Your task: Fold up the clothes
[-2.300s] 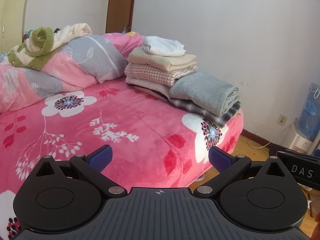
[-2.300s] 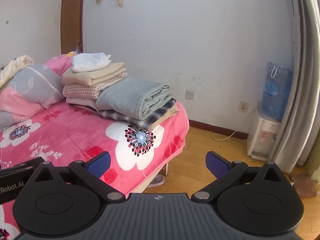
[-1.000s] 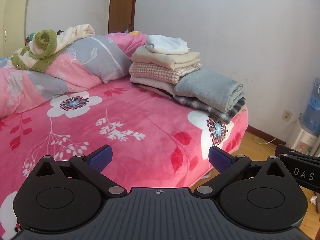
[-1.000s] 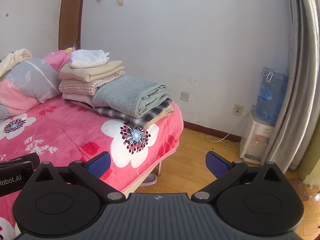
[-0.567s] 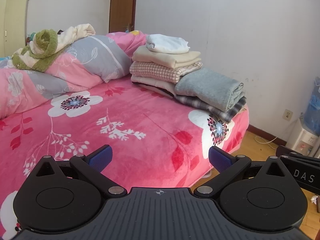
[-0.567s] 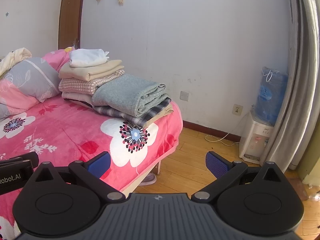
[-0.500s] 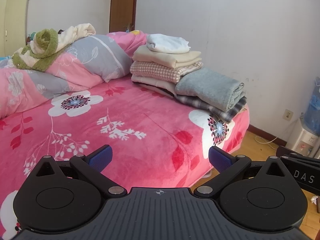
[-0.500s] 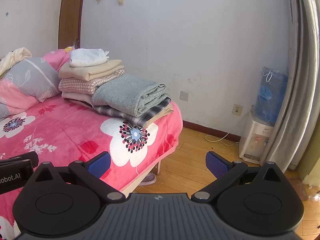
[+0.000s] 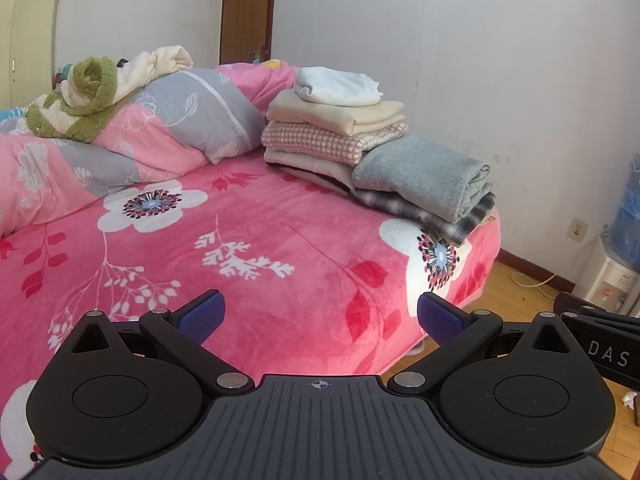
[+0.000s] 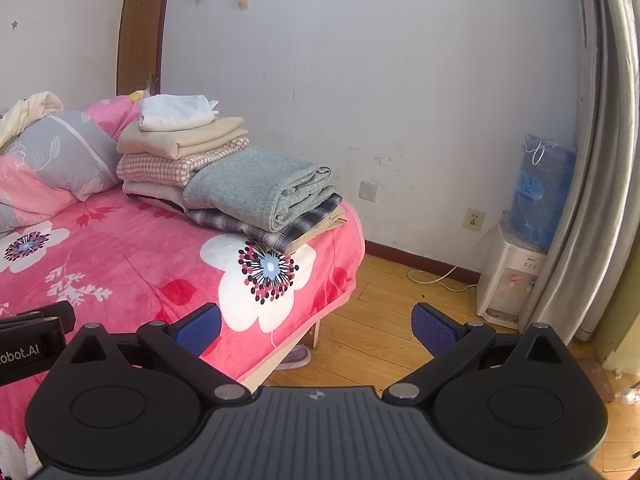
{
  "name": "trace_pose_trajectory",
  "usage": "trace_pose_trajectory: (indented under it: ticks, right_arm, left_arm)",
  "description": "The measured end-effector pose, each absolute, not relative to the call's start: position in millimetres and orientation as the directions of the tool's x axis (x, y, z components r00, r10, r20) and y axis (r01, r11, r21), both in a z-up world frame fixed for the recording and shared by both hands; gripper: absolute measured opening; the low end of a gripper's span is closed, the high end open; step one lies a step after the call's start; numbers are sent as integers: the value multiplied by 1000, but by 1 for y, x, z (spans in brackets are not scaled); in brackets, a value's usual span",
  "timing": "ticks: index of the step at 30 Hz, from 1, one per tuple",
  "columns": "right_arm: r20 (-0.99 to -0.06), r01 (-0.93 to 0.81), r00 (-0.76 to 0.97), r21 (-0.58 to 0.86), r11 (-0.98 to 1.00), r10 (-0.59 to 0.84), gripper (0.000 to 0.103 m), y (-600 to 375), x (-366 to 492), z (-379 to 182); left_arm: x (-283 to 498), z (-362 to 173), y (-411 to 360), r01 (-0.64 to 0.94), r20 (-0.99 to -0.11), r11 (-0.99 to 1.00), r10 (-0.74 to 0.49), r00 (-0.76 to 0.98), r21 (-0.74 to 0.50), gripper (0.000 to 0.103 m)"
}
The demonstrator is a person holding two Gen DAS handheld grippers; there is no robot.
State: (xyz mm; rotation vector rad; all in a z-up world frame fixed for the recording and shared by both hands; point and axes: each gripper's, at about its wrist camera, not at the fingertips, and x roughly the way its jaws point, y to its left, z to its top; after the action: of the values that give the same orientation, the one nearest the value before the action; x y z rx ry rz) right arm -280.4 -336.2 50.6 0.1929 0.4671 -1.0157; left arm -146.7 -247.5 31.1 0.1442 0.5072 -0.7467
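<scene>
Several folded clothes (image 9: 340, 120) are stacked at the far right corner of a pink flowered bed (image 9: 260, 240); a folded grey garment (image 9: 424, 176) lies on a plaid one at the stack's near end. The same stack (image 10: 188, 148) and grey garment (image 10: 260, 188) show in the right wrist view. A loose heap of green and cream clothes (image 9: 96, 92) rests on the pillows at the back left. My left gripper (image 9: 318, 314) hangs open over the bed's near part, holding nothing. My right gripper (image 10: 316, 328) is open over the bed's corner and the floor, also holding nothing.
Pink and grey pillows (image 9: 172, 124) lie along the back of the bed. A white wall runs behind the stack. A water dispenser with a blue bottle (image 10: 536, 200) and a grey curtain (image 10: 592, 160) stand at the right on the wooden floor (image 10: 384, 320). A shoe (image 10: 296, 356) lies under the bed's edge.
Both views have crept slightly, with the folded stack shifting a little in each frame. Both grippers stay open and hold nothing.
</scene>
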Motion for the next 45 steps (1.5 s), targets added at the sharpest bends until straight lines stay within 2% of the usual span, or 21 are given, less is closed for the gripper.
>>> trace_pose_trajectory:
  ticks: [45]
  right_arm:
    - [-472, 851, 433, -67, 521, -768, 103, -334, -278, 49]
  left_arm:
    - [-147, 31, -246, 676, -486, 735, -607, 628, -44, 103]
